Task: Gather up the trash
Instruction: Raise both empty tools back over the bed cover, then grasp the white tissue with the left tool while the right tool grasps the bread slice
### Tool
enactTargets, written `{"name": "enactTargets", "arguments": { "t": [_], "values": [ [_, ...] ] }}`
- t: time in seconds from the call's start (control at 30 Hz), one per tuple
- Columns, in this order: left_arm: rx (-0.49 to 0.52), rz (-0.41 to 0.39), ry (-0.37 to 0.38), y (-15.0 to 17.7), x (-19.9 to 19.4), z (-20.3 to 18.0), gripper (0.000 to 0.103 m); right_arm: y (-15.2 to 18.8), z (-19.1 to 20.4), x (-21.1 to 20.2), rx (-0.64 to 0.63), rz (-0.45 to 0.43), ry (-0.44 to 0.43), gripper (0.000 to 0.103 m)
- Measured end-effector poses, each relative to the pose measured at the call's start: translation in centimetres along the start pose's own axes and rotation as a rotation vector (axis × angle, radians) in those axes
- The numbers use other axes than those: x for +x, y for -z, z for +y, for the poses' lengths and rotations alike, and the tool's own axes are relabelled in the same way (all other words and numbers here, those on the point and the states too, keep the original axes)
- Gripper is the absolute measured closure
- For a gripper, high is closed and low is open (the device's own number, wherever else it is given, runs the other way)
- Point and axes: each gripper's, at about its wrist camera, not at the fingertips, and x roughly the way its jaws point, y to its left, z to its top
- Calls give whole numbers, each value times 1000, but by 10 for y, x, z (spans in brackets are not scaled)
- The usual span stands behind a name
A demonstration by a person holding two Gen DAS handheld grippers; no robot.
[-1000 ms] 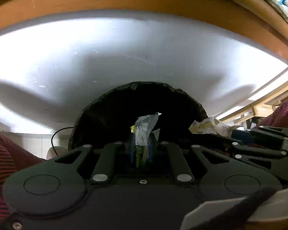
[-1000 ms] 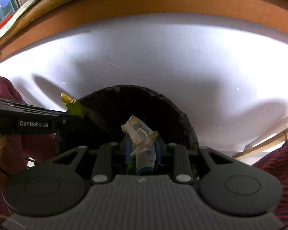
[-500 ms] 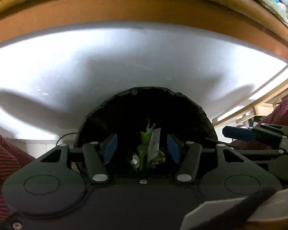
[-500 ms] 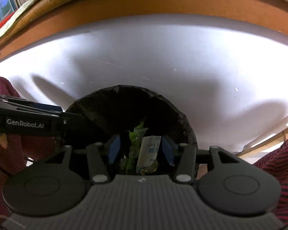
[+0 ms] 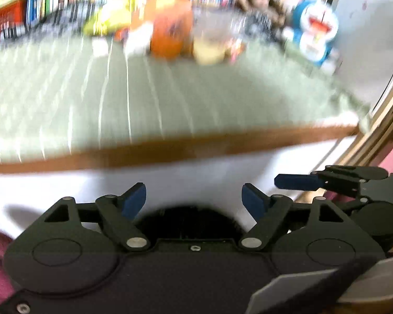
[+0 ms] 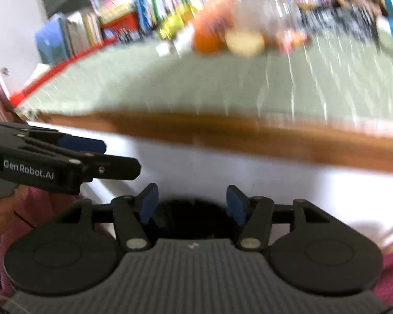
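Trash [image 5: 112, 22] left on the desk [image 5: 170, 99] looks like light, crinkly wrappers beyond the bin [image 5: 188, 218], so with left gripper [image 5: 194, 200] and right gripper [image 6: 192, 204] just opened and empty, I'd pinch a loose edge.

The left claw [image 5: 194, 200] has just been opening; its blue pads [image 5: 133, 200] stand wide apart with nothing between them. The right claw [image 6: 192, 204] has opened too and is empty. Both point downward, side by side.
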Motion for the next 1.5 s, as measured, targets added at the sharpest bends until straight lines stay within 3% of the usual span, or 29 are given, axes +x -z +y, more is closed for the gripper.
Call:
{"name": "enactTargets", "arguments": {
  "t": [0.1,0.27,0.5,0.7,0.87,1.07,1.23,1.3,1.37,1.5],
  "values": [
    [5,-84,3,-23,-14,2,21,-20,0,-6,-39,-73,17,27],
    [4,-201,-84,-58,-17,13,21,-52,-6,3,-69,-165,96,22],
    [-1,-311,-239,-109,32,33,28,-89,-29,47,-42,-202,216,21],
    [-26,-292,-241,-138,82,50,33,-112,-41,84,-14,-175,238,21],
    [14,-242,-250,-157,120,53,33,-127,-48,109,-30,-153,254,19],
    [29,-240,-248,-166,136,51,33,-137,-55,131,-30,-127,262,19],
    [-23,-226,-191,-168,132,58,35,-141,-61,136,-3,-118,245,19],
    [-51,-240,-167,-164,124,64,35,-141,-63,135,1,-117,234,21],
    [-56,-233,-174,-159,121,69,35,-141,-63,135,-1,-113,223,33],
    [8,-201,-200,-152,124,67,35,-138,-61,128,3,-137,210,45]
  ]
}}
